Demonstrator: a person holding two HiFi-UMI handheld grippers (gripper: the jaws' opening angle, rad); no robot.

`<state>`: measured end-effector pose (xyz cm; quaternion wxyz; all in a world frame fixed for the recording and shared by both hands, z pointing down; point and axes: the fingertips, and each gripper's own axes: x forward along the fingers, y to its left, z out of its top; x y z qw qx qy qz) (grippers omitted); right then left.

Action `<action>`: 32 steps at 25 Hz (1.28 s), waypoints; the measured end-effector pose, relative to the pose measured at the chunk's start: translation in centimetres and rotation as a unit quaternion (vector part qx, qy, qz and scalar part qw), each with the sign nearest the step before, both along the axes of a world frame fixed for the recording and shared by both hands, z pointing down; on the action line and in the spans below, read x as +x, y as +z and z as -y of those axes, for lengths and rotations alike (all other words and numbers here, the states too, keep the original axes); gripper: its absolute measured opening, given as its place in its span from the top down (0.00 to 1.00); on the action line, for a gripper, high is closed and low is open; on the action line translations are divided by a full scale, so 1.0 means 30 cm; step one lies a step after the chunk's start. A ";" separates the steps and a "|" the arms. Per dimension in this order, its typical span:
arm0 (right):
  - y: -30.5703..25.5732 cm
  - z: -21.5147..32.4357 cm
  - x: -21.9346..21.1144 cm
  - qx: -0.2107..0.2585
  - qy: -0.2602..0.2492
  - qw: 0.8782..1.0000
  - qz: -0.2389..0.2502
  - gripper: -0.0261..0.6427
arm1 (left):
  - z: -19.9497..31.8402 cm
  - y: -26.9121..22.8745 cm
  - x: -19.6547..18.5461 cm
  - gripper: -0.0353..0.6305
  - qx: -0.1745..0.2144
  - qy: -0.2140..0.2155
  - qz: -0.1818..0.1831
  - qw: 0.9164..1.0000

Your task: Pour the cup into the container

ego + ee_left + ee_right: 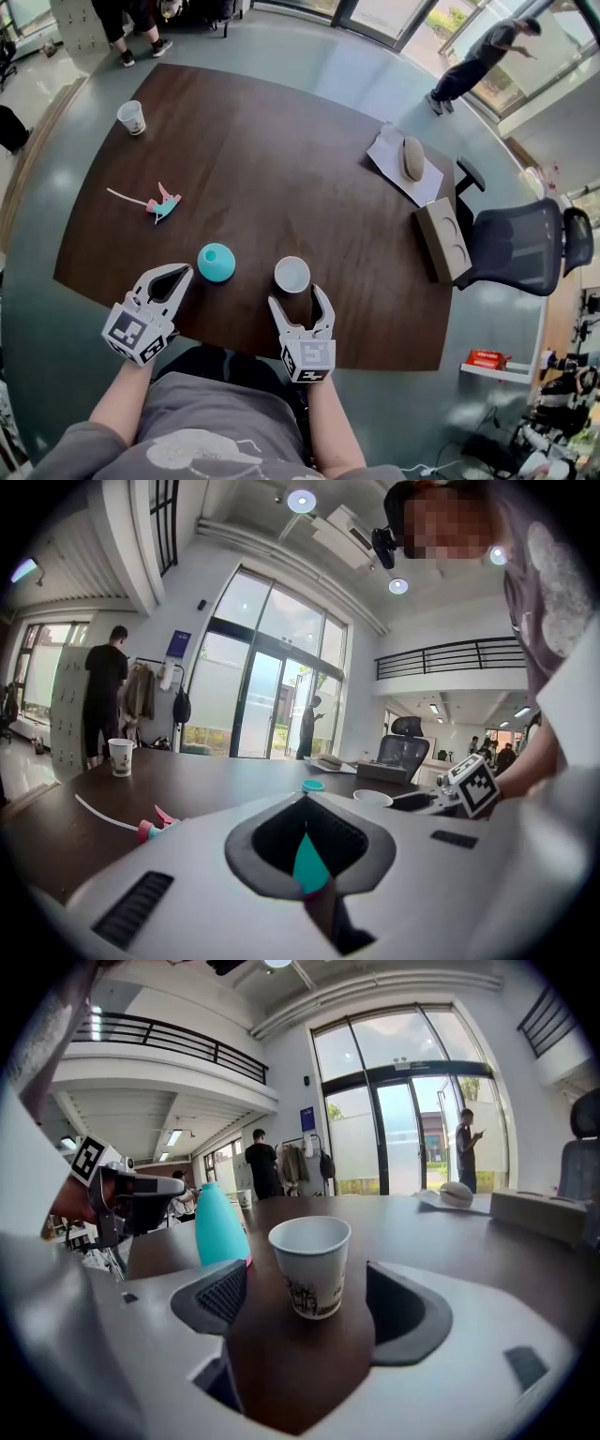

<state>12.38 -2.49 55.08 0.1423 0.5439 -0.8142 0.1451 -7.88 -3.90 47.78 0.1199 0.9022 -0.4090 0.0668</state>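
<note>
A white paper cup [292, 274] stands upright near the table's front edge, and in the right gripper view the cup [312, 1265] looks empty. My right gripper [298, 298] is open just behind it. The cup lines up with the gap at the fingertips [223, 1296], and neither pad touches it. A teal rounded container [216, 262] stands just left of the cup. My left gripper [184, 273] is shut and holds nothing, its tip close to the container's left side. The container [309, 864] shows through the window between its jaws.
A second paper cup [132, 117] stands at the table's far left corner. A pink and teal toy with a thin cord [162, 204] lies left of centre. At the right are a sheet with a grey lump [410, 159], a box [443, 239] and an office chair [525, 246].
</note>
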 end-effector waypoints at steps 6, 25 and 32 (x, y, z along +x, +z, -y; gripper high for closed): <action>0.039 0.069 -0.022 -0.009 -0.002 1.000 -0.006 0.39 | 0.042 0.032 -0.002 0.94 -0.009 0.000 0.005 1.000; 0.058 0.187 -0.069 0.007 -0.020 0.999 -0.033 0.39 | 0.073 0.102 0.000 0.94 -0.037 -0.012 0.010 0.999; 0.057 0.184 -0.069 0.011 -0.017 0.999 -0.037 0.39 | 0.069 0.098 -0.001 0.94 -0.037 -0.014 0.005 0.999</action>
